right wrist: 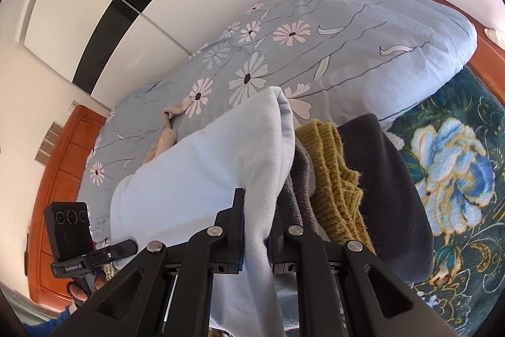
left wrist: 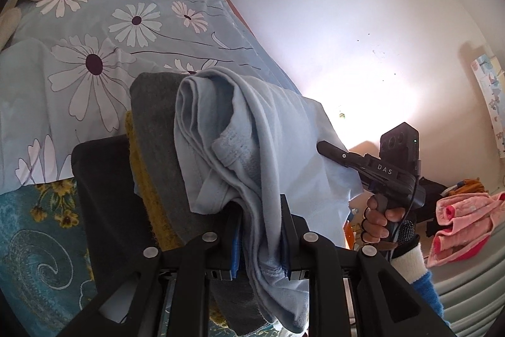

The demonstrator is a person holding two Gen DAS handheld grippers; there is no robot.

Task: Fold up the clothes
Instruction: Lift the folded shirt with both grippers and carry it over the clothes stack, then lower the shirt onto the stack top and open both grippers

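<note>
The light blue garment (left wrist: 252, 128) is hanging between the two grippers, held up over a stack of clothes on the bed. It is a soft, matte cotton piece, pale blue all over, already doubled on itself. In the left wrist view it is bunching into several rolled folds, with a ribbed band showing near the middle of the bundle. In the right wrist view it is presenting a smoother, broad panel with a rounded folded top edge (right wrist: 202, 176).

The left gripper (left wrist: 259, 237) is pinching a thick hanging fold; its fingers are standing only slightly apart, pressed on the cloth. The right gripper (right wrist: 256, 234) is likewise nearly closed, its fingers clamping a thinner strip of the same fabric.

Directly beneath and beside the garment, a grey folded item (left wrist: 154, 116), a mustard knitted sweater (right wrist: 334, 176) and a dark charcoal item (right wrist: 391, 179) are lying stacked. The stack is sitting on a teal floral blanket (right wrist: 457, 172), next to a light blue daisy-print duvet (left wrist: 94, 30). A pink cloth (left wrist: 457, 226) is lying well apart, off the bed.
</note>
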